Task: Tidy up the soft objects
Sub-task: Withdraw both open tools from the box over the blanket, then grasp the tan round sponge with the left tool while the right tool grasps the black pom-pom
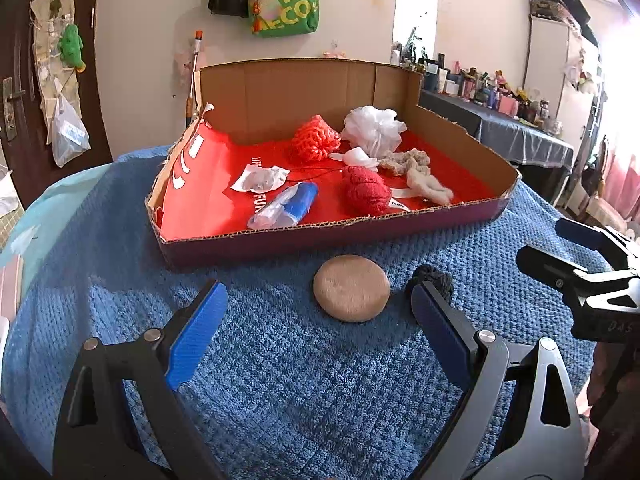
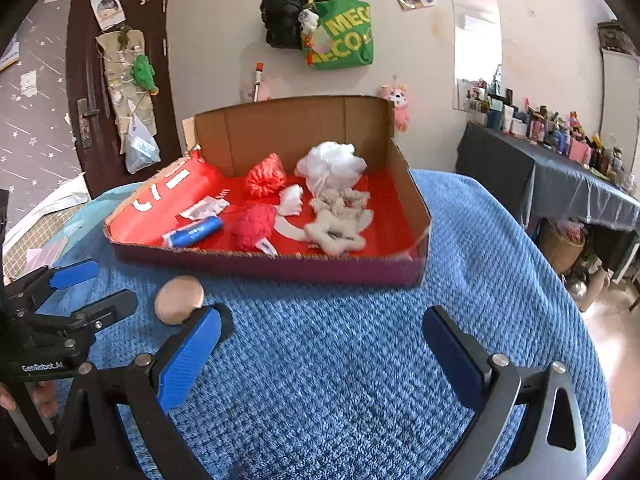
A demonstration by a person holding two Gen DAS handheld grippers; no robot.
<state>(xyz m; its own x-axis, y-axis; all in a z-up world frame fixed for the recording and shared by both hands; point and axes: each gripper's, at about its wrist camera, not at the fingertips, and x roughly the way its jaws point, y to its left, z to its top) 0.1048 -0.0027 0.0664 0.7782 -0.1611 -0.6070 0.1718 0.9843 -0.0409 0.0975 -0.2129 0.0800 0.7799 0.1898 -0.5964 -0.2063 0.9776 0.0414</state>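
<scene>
Hovering over the blue knitted blanket (image 1: 280, 360), the left tongs (image 1: 320, 320) stand spread and empty, and the tan round pad (image 1: 351, 288) lies just ahead between their tips, nearer the right-hand finger. A dark woolly ball (image 1: 434, 274) sits beside that fingertip. The pad is a flat disc with no long axis (any approach angle should serve). The right tongs (image 2: 322, 340), also spread and empty, have the pad off to their left, so the left is nearer. Beyond stands the cardboard box (image 1: 320, 236) with other soft things in it; cluttered bedroom behind.
</scene>
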